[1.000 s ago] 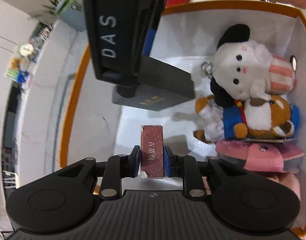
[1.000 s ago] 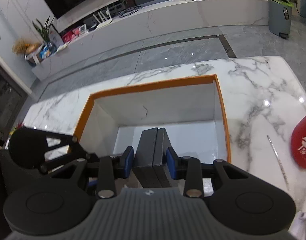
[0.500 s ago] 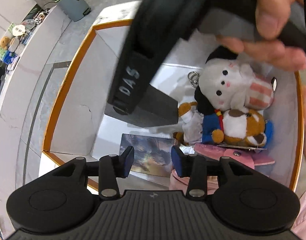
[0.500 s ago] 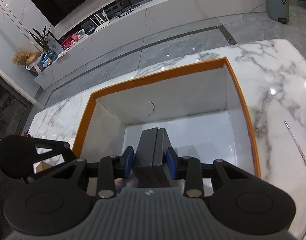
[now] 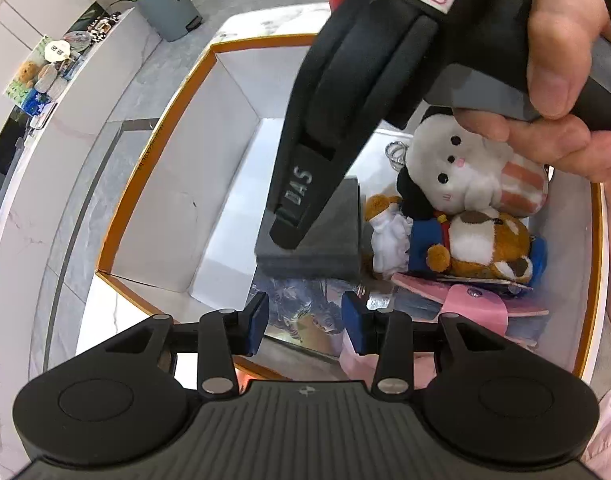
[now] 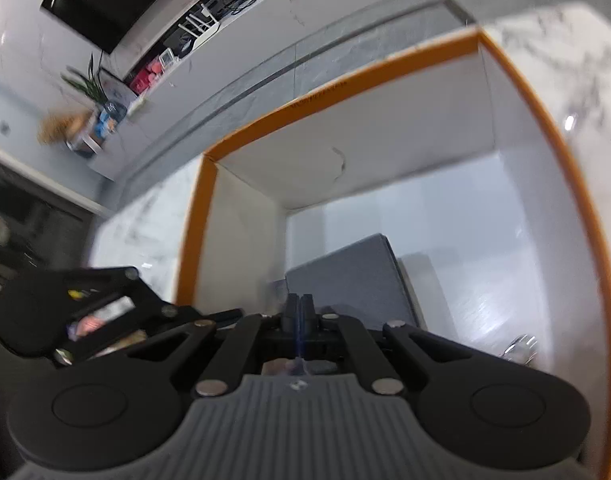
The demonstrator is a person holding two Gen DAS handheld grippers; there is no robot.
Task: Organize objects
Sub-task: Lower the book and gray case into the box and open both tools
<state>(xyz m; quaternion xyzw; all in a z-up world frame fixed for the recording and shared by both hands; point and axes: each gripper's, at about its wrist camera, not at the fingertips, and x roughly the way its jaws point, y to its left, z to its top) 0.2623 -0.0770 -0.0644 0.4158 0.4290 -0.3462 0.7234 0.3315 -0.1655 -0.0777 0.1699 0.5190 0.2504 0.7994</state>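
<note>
The left gripper hangs over the near edge of the box, its fingers parted with nothing between them; a glossy picture card lies on the box floor below. The right gripper has its fingers closed together, empty, its tip over the grey case, which lies flat on the box floor beside two plush toys. Whether the tip touches the case is hard to judge. The box stands on the marble worktop.
</note>
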